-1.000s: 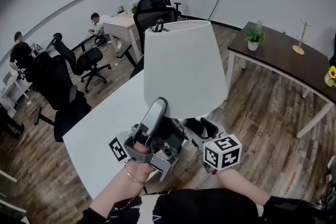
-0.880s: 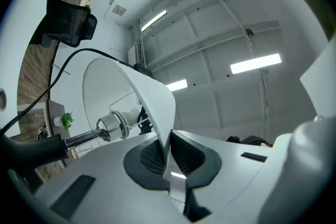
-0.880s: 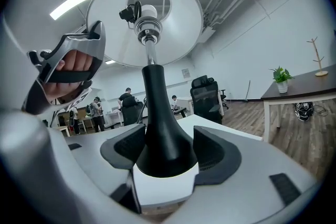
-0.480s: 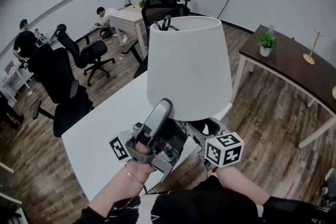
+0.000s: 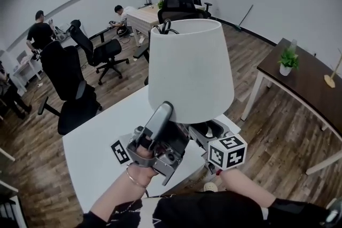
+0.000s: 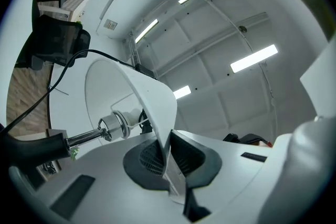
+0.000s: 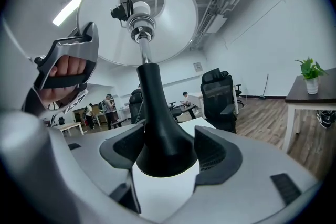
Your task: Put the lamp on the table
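Above the white desk (image 5: 96, 152), the lamp (image 5: 189, 69) hangs upright, steadied for setting down: the left hand-held gripper (image 6: 167, 165) pinches the shade (image 6: 152, 97) rim tight, while the right hand-held gripper (image 7: 168, 157) clamps wide around its black base (image 7: 157, 128).

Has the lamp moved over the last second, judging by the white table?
Yes. Against the white table, the lamp has shifted left, further over the tabletop: the table's right corner now shows beyond it.
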Demonstrator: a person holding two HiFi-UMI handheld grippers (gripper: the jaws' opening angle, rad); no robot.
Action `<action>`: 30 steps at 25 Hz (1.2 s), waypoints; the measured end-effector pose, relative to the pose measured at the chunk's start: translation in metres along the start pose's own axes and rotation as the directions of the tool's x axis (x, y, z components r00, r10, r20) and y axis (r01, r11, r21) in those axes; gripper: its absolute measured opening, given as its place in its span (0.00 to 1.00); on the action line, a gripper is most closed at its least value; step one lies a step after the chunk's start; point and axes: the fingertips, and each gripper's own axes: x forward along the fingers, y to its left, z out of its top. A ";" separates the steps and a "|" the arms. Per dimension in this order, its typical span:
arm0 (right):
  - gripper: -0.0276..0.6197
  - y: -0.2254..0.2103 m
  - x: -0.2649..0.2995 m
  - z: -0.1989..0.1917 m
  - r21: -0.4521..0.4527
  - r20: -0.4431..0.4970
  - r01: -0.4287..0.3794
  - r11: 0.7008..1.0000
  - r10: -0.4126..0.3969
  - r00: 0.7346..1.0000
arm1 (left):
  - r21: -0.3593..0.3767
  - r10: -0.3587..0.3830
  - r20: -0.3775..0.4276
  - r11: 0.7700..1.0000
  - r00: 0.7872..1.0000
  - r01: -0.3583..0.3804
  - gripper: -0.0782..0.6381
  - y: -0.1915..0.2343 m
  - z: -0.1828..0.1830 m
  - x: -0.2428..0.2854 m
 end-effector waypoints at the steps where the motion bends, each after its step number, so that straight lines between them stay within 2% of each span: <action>1: 0.52 -0.006 0.005 0.005 -0.014 -0.004 -0.011 1.000 0.011 1.000 | 0.011 -0.001 0.011 1.000 1.000 0.001 0.13 0.006 0.003 0.004; 7: 0.53 -0.044 0.035 0.026 -0.053 -0.037 -0.084 0.995 0.083 0.996 | 0.074 0.007 0.061 0.997 0.998 -0.011 0.13 0.040 0.013 0.023; 13: 0.54 -0.067 0.062 0.027 -0.083 -0.085 -0.190 0.978 0.183 0.979 | 0.160 0.040 0.097 0.986 0.994 -0.056 0.13 0.073 0.013 0.032; 24: 0.54 -0.063 0.105 0.018 -0.073 -0.134 -0.355 0.932 0.344 0.929 | 0.279 0.082 0.191 0.951 0.978 -0.134 0.13 0.090 0.030 0.020; 30: 0.55 -0.059 0.123 0.002 -0.040 -0.168 -0.392 0.919 0.380 0.910 | 0.286 0.107 0.228 0.943 0.968 -0.171 0.13 0.100 0.039 0.005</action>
